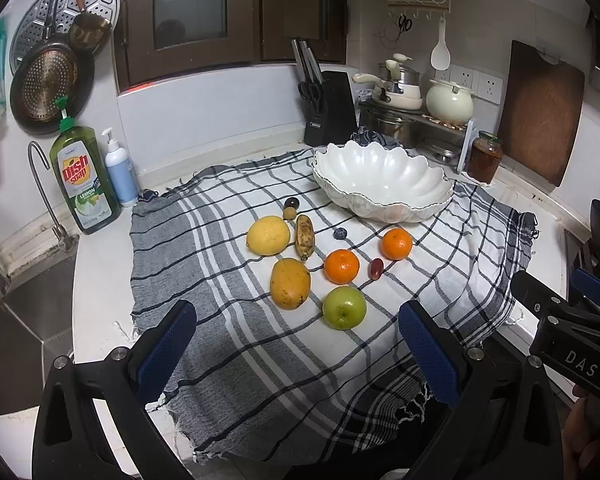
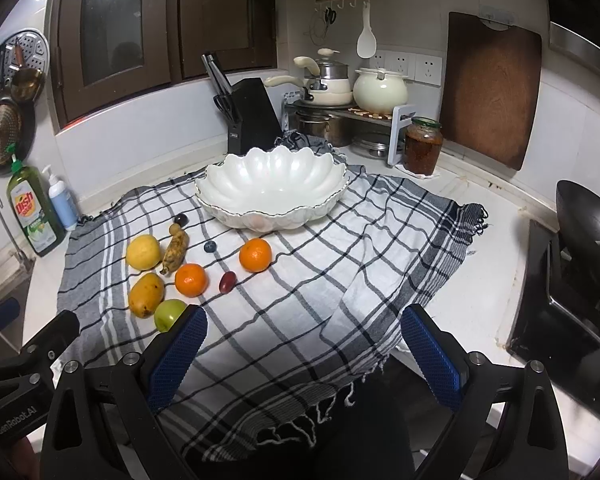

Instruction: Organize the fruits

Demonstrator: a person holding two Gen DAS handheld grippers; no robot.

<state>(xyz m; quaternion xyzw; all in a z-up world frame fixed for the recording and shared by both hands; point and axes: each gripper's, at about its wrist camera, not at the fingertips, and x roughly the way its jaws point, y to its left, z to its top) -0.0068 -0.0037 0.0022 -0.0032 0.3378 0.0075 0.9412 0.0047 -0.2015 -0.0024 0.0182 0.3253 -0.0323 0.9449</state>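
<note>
A big white bowl (image 1: 382, 184) sits on a checked cloth (image 1: 236, 344) on the counter, and it has no fruit in it. All the fruit lies on the cloth in front of the bowl. Nearest the bowl are a dark plum (image 1: 291, 202), a tiny brown fruit (image 1: 289, 213) touching it, and a blueberry (image 1: 339, 233). A little farther from the bowl are a lemon (image 1: 268, 235) and a spotty banana (image 1: 304, 237) side by side, and an orange (image 1: 397, 243). Farther still are a second orange (image 1: 341, 266) with a red grape (image 1: 376, 269) just beside it, and a mango (image 1: 290, 283). The green apple (image 1: 344, 307) is the farthest from the bowl. The left claw (image 1: 298, 350) is wide open with nothing in it, and it hangs over the near part of the cloth, just past the apple. The right claw (image 2: 302, 350) is wide open too and holds nothing; it hangs over the cloth with the apple right by its left finger (image 2: 178, 354). Left of the bowl, off the cloth, stands a green soap bottle (image 1: 85, 184). Behind the bowl is a knife block (image 1: 328, 110), and to its right a jar (image 1: 485, 157).
</note>
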